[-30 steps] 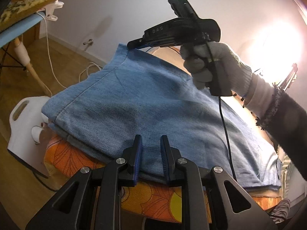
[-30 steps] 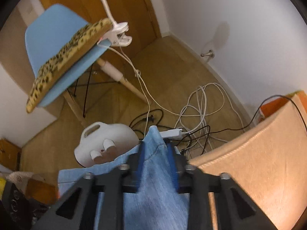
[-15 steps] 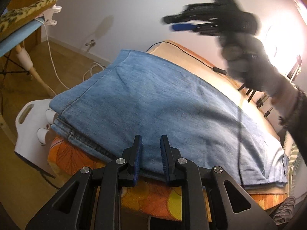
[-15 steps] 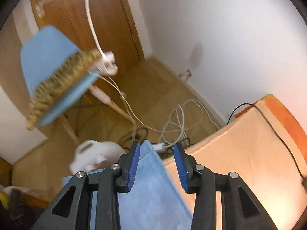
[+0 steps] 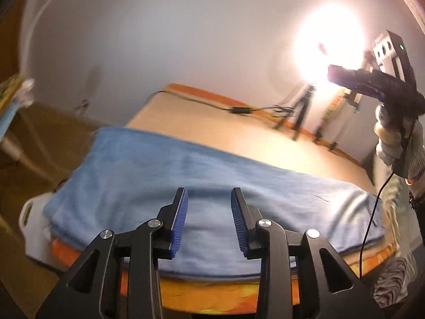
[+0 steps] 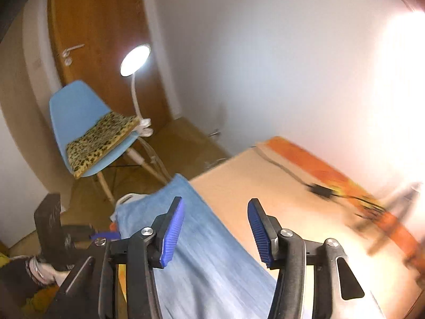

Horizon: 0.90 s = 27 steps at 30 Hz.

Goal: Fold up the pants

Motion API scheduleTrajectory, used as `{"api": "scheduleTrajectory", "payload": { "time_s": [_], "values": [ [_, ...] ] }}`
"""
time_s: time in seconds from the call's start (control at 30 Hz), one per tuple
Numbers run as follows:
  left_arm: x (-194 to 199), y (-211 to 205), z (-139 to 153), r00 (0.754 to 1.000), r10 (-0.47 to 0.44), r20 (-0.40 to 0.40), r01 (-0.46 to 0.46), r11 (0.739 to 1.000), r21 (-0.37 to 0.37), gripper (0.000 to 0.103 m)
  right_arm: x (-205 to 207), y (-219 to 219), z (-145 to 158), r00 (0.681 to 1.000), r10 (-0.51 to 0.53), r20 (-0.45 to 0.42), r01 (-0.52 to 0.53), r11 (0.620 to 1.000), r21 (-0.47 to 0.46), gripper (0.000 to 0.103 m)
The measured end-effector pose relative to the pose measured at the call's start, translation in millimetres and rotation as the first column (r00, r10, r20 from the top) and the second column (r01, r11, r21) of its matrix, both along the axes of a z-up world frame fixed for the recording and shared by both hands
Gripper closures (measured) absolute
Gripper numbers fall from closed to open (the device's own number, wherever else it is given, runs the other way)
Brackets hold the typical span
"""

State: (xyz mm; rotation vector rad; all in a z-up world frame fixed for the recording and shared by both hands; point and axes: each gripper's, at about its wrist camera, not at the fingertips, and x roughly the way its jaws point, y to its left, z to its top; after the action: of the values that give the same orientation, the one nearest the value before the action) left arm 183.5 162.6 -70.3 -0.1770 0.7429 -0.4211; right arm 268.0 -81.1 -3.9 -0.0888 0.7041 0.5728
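Pants (image 5: 202,186), folded denim flat on the orange-edged board (image 5: 239,296): soft but weighty, so I would pinch a doubled edge; my left gripper (image 5: 209,222) and right gripper (image 6: 215,232), jaws just parted, hold nothing.

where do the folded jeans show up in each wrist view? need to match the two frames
Left wrist: folded jeans span the lower middle, a wide blue band behind the open left gripper.
Right wrist: folded jeans run as a narrow strip from center to bottom, behind the open right gripper.
Shared landmark: black cable box on the tan surface beyond the jeans.
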Motion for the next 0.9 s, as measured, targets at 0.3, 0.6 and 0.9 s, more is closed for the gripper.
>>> {"api": "scheduleTrajectory", "payload": {
  "time_s": [0.3, 0.6, 0.9],
  "values": [
    [-6.1, -99.0, 16.5, 0.977, -0.214, 0.017, 0.214, 0.977, 0.012, 0.071, -116.4, -155.0, 21.9, 0.947, -0.319, 0.035, 0.32, 0.947, -0.011, 0.046],
    [-18.2, -197.7, 3.8, 0.896, -0.443, -0.027, 0.444, 0.894, 0.061, 0.071, -250.2, -328.9, -25.0, 0.688, -0.721, -0.08, 0.723, 0.691, -0.008, 0.045],
    [-37.3, -298.8, -11.4, 0.742, -0.661, -0.11, 0.67, 0.735, 0.1, 0.071, -351.7, -447.0, -105.1, 0.373, -0.896, -0.242, 0.916, 0.397, -0.059, 0.045]
  ]
}}
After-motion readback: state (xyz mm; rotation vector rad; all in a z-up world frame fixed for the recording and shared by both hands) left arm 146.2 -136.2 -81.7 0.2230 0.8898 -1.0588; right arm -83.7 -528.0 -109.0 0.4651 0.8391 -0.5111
